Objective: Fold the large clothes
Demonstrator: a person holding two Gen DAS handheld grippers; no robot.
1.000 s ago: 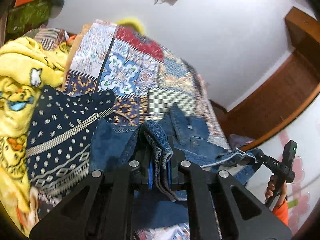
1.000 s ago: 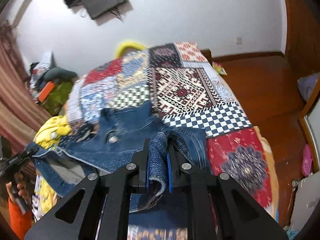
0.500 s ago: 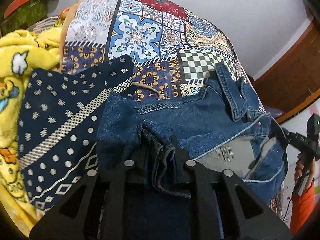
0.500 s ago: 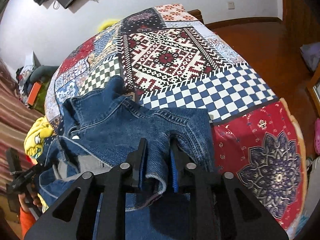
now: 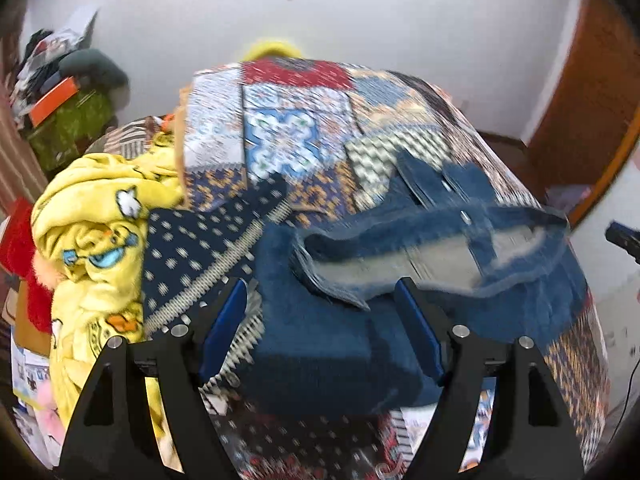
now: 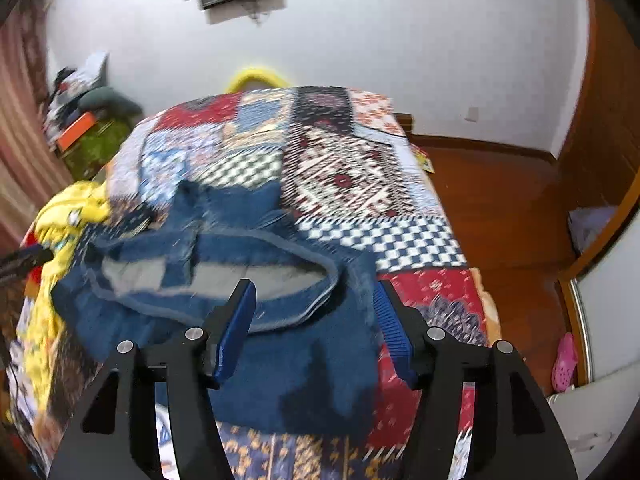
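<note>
A blue denim garment (image 5: 340, 344) lies folded over itself on the patchwork bedspread (image 5: 296, 136), its grey inside showing at the open waist. My left gripper (image 5: 320, 296) hangs just above its left part with the jaws opening and nothing pressed between the blue pads (image 5: 224, 324). In the right wrist view the same denim (image 6: 304, 356) lies under my right gripper (image 6: 314, 296), whose jaws are also opening and clear of the cloth. Both views are blurred by motion.
A navy dotted cloth (image 5: 192, 248) and a yellow cartoon blanket (image 5: 92, 232) lie left of the denim. Clutter (image 5: 68, 100) is piled by the far left wall. Wooden floor (image 6: 492, 200) and a wooden frame (image 6: 600, 248) lie right of the bed. A pink shoe (image 6: 564, 360) is on the floor.
Both grippers have let go of the denim edges they pinched and stand open. The denim has dropped onto the bed, folded over. Both cameras have pulled back and tilted up.
</note>
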